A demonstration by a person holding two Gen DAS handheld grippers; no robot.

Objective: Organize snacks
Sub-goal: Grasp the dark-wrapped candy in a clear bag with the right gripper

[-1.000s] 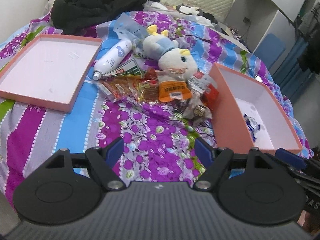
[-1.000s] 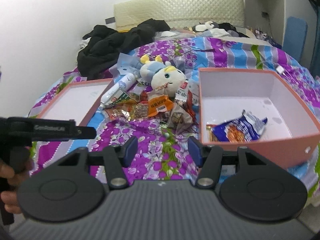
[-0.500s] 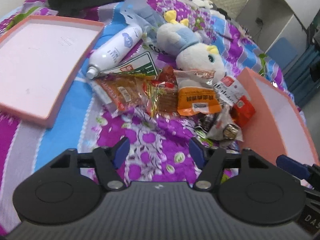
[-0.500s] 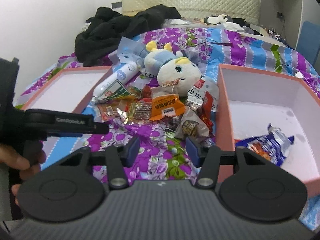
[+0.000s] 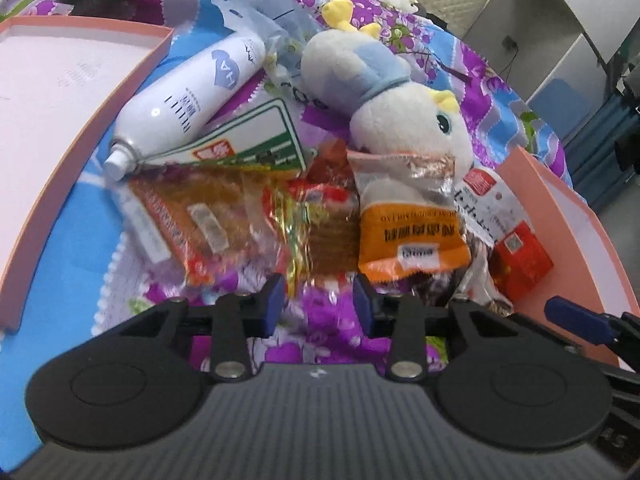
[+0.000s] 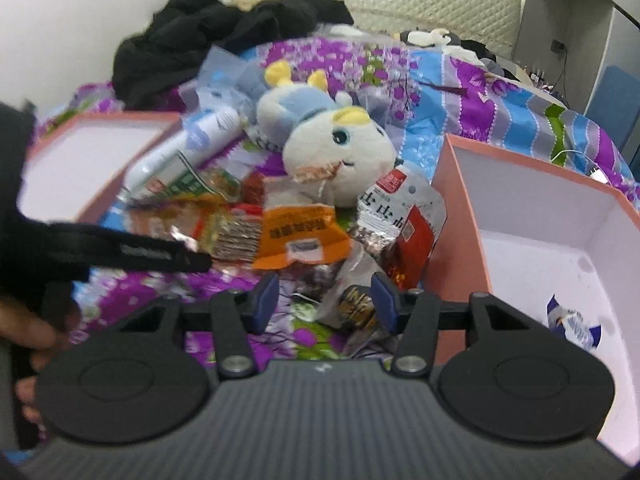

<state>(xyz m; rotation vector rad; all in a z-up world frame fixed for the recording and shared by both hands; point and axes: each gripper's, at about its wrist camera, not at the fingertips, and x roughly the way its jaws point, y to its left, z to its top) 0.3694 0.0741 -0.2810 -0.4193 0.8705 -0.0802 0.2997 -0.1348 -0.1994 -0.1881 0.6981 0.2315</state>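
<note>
Right now I have both grippers low over the snack pile on the purple flowered bedspread [image 5: 328, 344], between the shallow pink lid [image 5: 120, 96] on my left and the deeper pink box [image 6: 460, 216] on my right. My left gripper [image 5: 319, 298] is closing, its jaws at a middling gap with nothing pinched yet; the near edge of the gold-foil cracker packet [image 5: 320, 236] lies just ahead of the tips, with the clear orange packet [image 5: 200, 220] to one side and the orange pouch [image 5: 408, 236] to the other. My right gripper [image 6: 326, 300] stands about half open, and the dark crinkled packet [image 6: 352, 300] sits between its fingers, though I judge the pads are not pressing it yet. To do this well, I want each pair of pads to bite one wrapper only, at a free crimped edge, since the packets overlap and a deep bite would likely drag a neighbour along. One blue snack bag [image 6: 572, 320] lies in the box already, so I take that as the drop place. Room is tight: the right gripper works just beside the box's near wall, so I would lift clear of that rim before swinging across. The plush toy [image 5: 400, 120] and white spray bottle [image 5: 188, 96] crowd the far side of the pile, so approach from the near side is the open one, and the two grippers sit near each other, which I must mind.
</note>
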